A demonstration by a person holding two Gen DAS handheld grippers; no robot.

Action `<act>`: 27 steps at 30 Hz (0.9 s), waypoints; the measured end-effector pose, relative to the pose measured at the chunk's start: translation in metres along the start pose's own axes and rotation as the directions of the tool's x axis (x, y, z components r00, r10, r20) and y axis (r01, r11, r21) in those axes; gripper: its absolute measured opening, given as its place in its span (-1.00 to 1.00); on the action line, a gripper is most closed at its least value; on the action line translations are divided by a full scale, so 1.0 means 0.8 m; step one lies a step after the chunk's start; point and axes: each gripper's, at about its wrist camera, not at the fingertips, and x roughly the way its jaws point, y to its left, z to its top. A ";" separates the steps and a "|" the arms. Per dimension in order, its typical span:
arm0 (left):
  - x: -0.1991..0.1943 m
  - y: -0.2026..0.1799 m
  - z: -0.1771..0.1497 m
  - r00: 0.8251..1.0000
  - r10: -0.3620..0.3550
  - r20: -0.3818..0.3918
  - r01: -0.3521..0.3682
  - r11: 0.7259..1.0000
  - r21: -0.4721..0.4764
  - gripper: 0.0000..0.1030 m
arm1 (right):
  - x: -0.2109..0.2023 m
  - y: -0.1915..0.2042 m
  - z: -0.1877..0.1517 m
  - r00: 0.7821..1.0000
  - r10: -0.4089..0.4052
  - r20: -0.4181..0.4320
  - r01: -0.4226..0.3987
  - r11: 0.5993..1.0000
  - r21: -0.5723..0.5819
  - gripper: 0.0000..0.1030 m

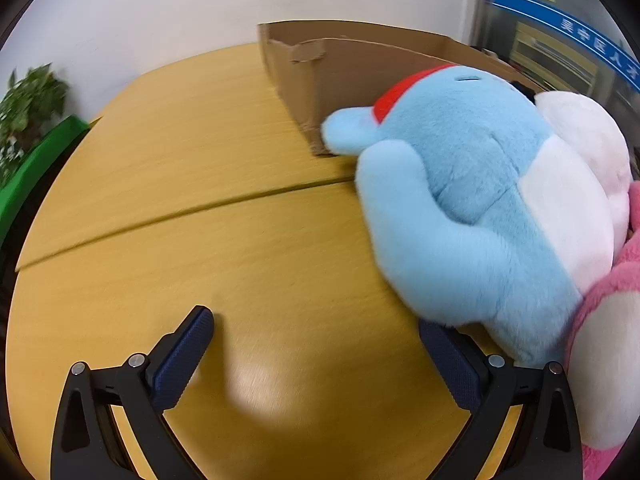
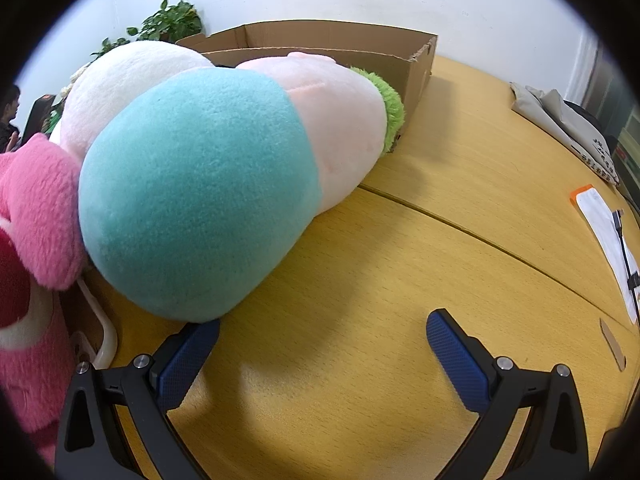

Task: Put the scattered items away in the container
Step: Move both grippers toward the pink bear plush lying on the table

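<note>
A light blue plush (image 1: 472, 208) with a red collar and white belly lies on the wooden table, leaning against the cardboard box (image 1: 320, 68). A white-pink plush (image 1: 588, 140) and a bright pink plush (image 1: 608, 340) lie to its right. My left gripper (image 1: 316, 356) is open and empty over bare table, its right finger under the blue plush's edge. In the right wrist view a teal and pale pink plush (image 2: 208, 184) with a green tuft lies before the box (image 2: 344, 40), the pink plush (image 2: 36, 216) at left. My right gripper (image 2: 324, 356) is open and empty, its left finger at the teal plush's base.
A seam crosses the wooden table (image 1: 200, 208). A potted plant (image 1: 28, 104) and a green object stand at far left. In the right wrist view, papers with a cable (image 2: 608, 232) and a grey cloth bag (image 2: 560, 120) lie at the right; a person (image 2: 10, 116) is at far left.
</note>
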 end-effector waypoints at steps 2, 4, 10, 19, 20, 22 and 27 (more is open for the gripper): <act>-0.017 0.001 -0.012 0.998 0.049 0.031 -0.048 0.998 -0.035 1.00 | -0.002 -0.001 -0.002 1.000 0.007 0.000 -0.007 1.000 -0.010 1.00; -0.042 0.001 -0.022 0.995 0.076 0.068 -0.071 0.995 -0.068 1.00 | -0.008 -0.009 -0.010 1.000 -0.029 -0.008 0.029 0.999 0.029 0.99; -0.159 -0.013 -0.059 0.966 0.137 0.218 -0.099 0.979 -0.178 1.00 | -0.106 -0.032 -0.068 0.958 -0.288 0.000 0.282 0.936 0.211 0.99; -0.218 -0.077 -0.076 0.979 -0.019 0.203 0.075 0.960 -0.271 1.00 | -0.250 0.059 -0.113 0.910 -0.336 0.242 0.235 0.901 0.364 0.99; -0.220 -0.087 -0.075 0.978 -0.045 0.203 0.099 0.959 -0.264 1.00 | -0.260 0.076 -0.111 0.907 -0.317 0.277 0.206 0.908 0.365 0.99; -0.228 -0.111 -0.076 0.973 -0.067 0.220 0.123 0.961 -0.250 1.00 | -0.273 0.106 -0.106 0.907 -0.245 0.343 0.105 0.919 0.380 0.99; -0.234 -0.165 -0.080 0.970 -0.093 0.223 0.137 0.973 -0.188 1.00 | -0.278 0.188 -0.086 0.903 -0.137 0.408 0.003 0.950 0.312 0.99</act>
